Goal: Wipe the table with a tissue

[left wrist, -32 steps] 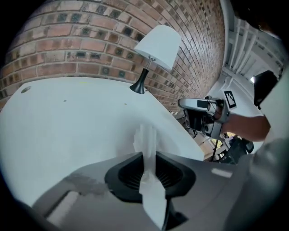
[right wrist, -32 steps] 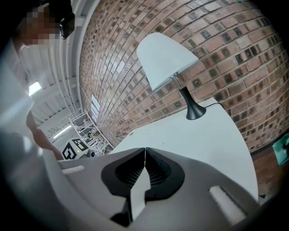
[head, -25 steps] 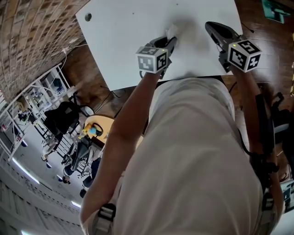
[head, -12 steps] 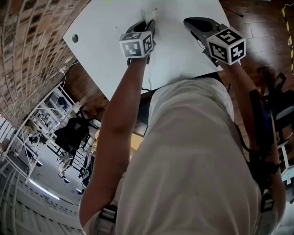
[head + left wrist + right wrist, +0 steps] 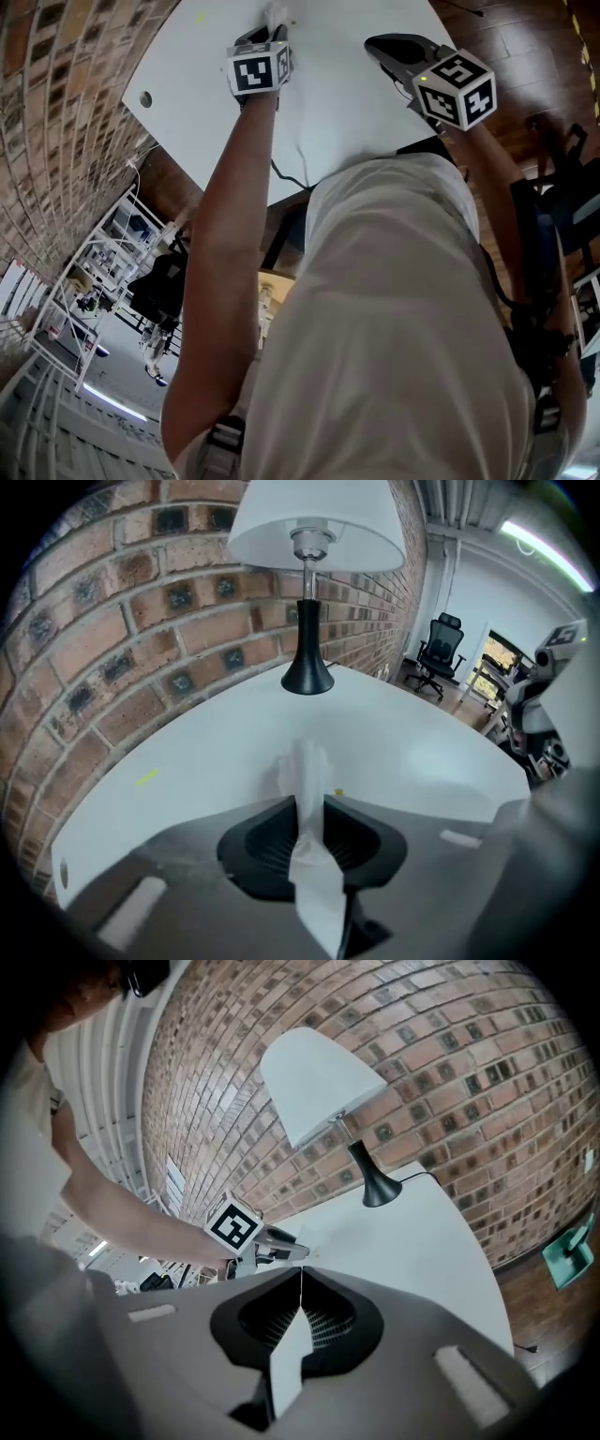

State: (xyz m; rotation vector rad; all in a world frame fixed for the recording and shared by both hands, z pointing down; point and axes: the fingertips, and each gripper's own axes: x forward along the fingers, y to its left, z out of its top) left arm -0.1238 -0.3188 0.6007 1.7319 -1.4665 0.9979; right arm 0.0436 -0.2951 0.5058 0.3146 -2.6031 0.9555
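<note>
Compared with a second back, the left claw [image 5: 270, 30] has been swept up and to the left across the white tabletop [image 5: 328, 103], toward the far edge where the lamp [image 5: 309, 536] is parked. The tissue [image 5: 307, 771] is kept pinched between its jaws the whole way, with the jaws clamped tight on the folded strip. Its loose end is poked out ahead of the tips and looks to be dragged along the surface, though real contact can't be confirmed.

The right claw [image 5: 377, 45] hasn't been budged. It's held off to the side above the tabletop with its jaws pressed together, and nothing is seen sticking out past them.

So a wiping stroke is judged to be under way – one strip covered, and plenty of tabletop yet to be done.
</note>
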